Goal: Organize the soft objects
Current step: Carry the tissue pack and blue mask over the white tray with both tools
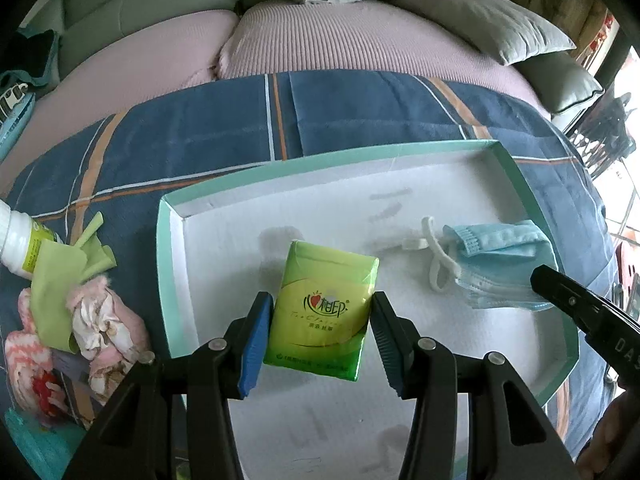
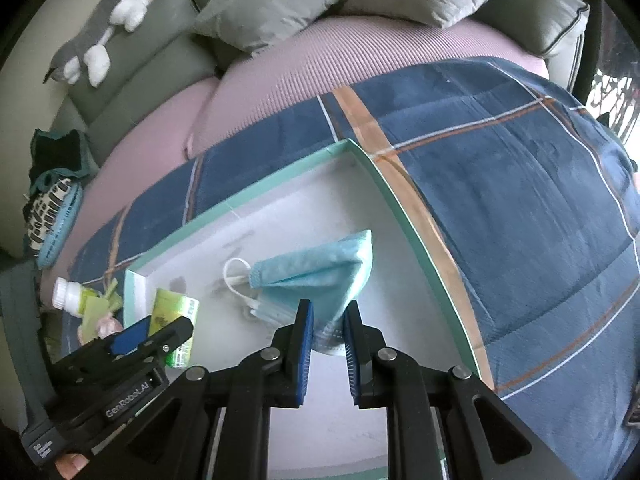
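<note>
A shallow white tray with a mint-green rim lies on a blue plaid blanket. My left gripper is shut on a green tissue pack and holds it over the tray's left half; the pack also shows in the right wrist view. A stack of blue face masks with white ear loops lies in the tray's right half. My right gripper has its pads on both sides of the masks' near corner; its finger shows in the left wrist view.
Left of the tray lie a white bottle, a light green cloth and pink patterned fabrics. Grey pillows, a grey and white plush toy and a pink sofa cover are behind.
</note>
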